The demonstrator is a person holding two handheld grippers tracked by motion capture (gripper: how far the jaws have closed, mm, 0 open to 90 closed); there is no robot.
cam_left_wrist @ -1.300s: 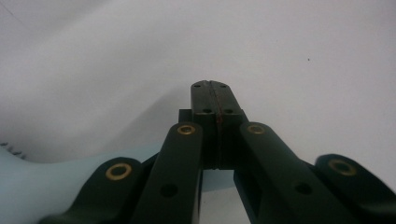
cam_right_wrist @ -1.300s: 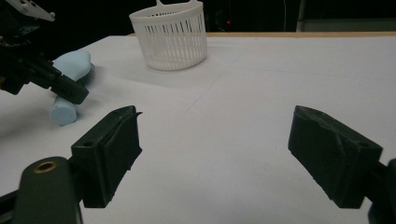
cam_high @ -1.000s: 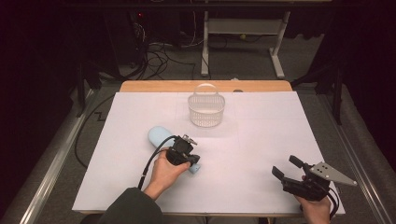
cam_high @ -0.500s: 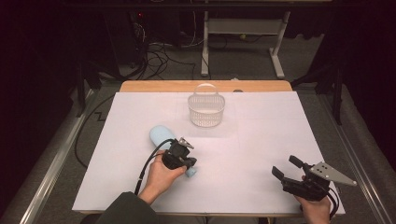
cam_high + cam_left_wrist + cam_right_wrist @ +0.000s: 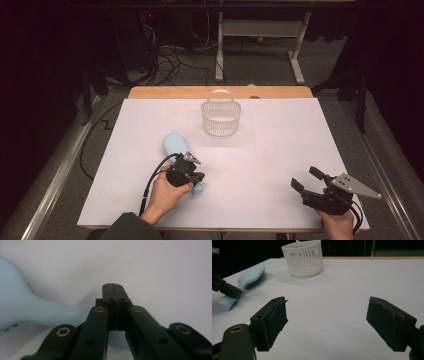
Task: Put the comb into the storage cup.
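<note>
Overhead forward-down — gripper views low, near.

Left gripper (image 5: 192,176): I have shifted it a little toward the table's middle, along the brush (image 5: 176,146) handle toward the handle's near end. More of the pale blue brush head now lies uncovered behind it. My left hand (image 5: 162,192) and forearm came along with it. Jaws now pressed together above the handle, in the left gripper view.
</note>
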